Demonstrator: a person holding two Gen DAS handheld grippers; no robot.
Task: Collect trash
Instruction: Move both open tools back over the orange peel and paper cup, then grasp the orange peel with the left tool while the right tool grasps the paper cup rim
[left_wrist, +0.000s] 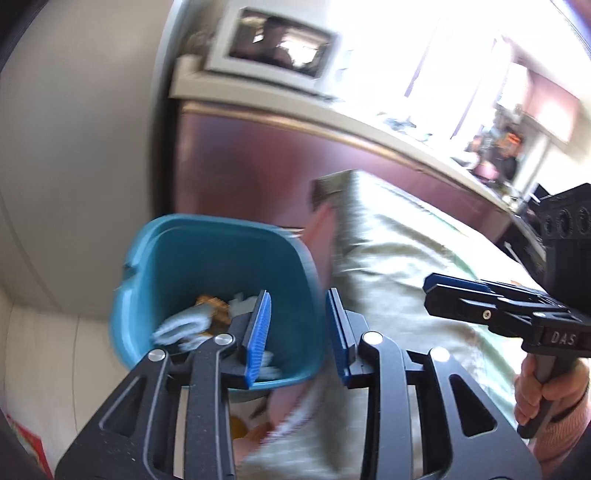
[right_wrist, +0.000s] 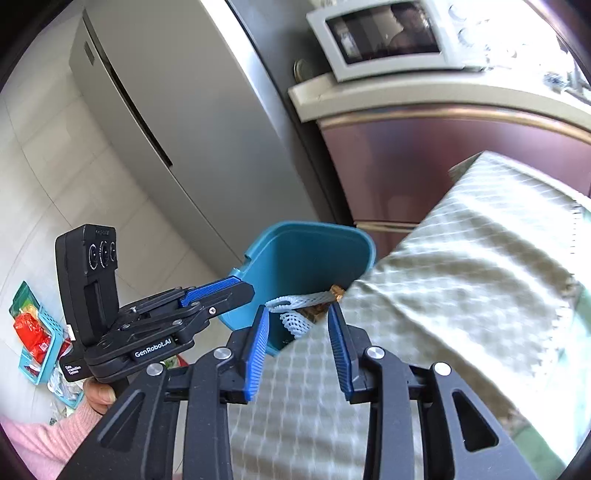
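Teal bin (left_wrist: 221, 258) with white foam netting (right_wrist: 295, 306) beyond both part-open, empty grippers: left (left_wrist: 299, 325), right (right_wrist: 299, 343).

We see a tall grey metal refrigerator (right_wrist: 155, 122) standing on pale floor tiles (right_wrist: 44, 147). Beside it a white microwave oven (right_wrist: 388, 37) sits on a cream worktop (right_wrist: 424, 96) over glossy maroon cabinet fronts (right_wrist: 424, 162). A pale green checked cloth (right_wrist: 461, 258) covers a table. Low on the floor lies a turquoise plastic basket (right_wrist: 38, 347) holding red packets (right_wrist: 31, 332).
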